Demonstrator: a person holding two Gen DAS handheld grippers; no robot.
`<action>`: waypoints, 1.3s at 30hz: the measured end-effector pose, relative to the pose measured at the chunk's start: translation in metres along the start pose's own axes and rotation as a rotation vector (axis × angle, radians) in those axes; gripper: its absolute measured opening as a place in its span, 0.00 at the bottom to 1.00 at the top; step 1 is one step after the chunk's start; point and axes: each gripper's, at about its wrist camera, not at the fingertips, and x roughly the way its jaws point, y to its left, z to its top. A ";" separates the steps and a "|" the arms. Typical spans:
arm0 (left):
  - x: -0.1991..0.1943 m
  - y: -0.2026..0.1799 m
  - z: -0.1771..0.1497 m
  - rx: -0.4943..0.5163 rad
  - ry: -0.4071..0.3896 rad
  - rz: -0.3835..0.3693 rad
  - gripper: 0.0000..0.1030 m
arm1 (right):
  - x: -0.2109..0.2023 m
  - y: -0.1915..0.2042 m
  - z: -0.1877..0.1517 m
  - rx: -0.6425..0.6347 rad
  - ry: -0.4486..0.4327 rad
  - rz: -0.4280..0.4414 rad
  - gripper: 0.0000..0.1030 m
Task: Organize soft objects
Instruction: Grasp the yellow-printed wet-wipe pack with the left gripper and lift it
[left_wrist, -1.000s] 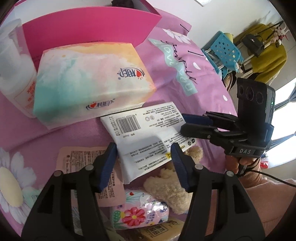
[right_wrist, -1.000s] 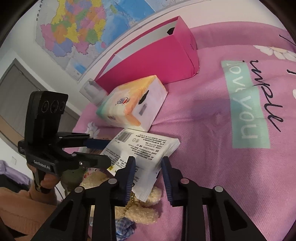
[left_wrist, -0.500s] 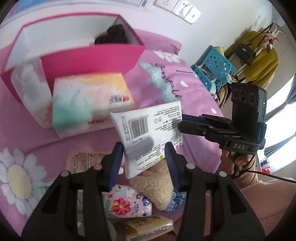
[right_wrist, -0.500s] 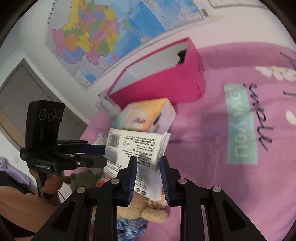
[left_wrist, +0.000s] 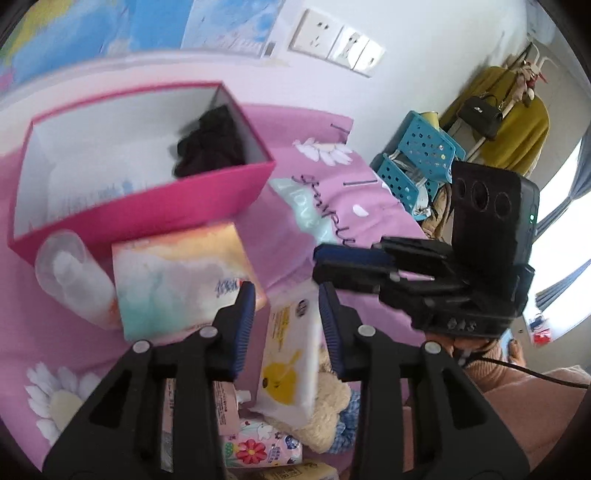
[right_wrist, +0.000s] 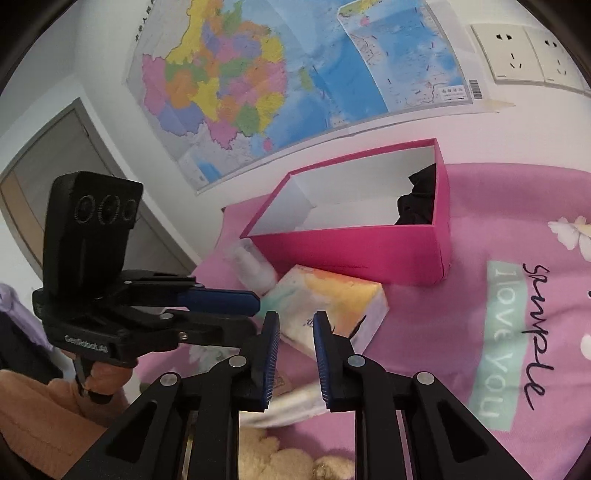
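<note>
A white wipes pack (left_wrist: 291, 350) with a yellow duck hangs tilted in the gap of my left gripper (left_wrist: 287, 325). The left jaws are closing. The pack touches the right finger and stands apart from the left pad. In the right wrist view the pack (right_wrist: 288, 404) is a white blur below my right gripper (right_wrist: 295, 347). The right jaws are closing too, a narrow gap with nothing between the pads. Beyond lie a pastel tissue pack (left_wrist: 177, 277) and an open pink box (left_wrist: 147, 199) with a black cloth (left_wrist: 210, 147) in its right end.
A clear bottle (left_wrist: 70, 273) lies left of the tissue pack. A beige plush toy (left_wrist: 328, 406) and a floral pack (left_wrist: 258, 446) lie under the grippers on the pink sheet. A blue basket (left_wrist: 417, 158) stands past the bed's edge. A map (right_wrist: 277, 74) hangs on the wall behind.
Both grippers have risen and their jaws have narrowed. The white pack has turned from its barcode side to its duck side and slipped down out of the right jaws.
</note>
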 end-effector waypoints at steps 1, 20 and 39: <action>0.001 0.002 -0.003 -0.005 0.002 0.005 0.36 | 0.003 -0.004 -0.002 0.008 0.009 -0.018 0.20; 0.035 0.019 -0.081 -0.105 0.255 -0.067 0.41 | 0.031 -0.073 -0.056 0.213 0.235 0.029 0.43; 0.065 -0.002 -0.060 -0.095 0.277 -0.116 0.40 | 0.006 -0.078 -0.073 0.286 0.141 0.018 0.18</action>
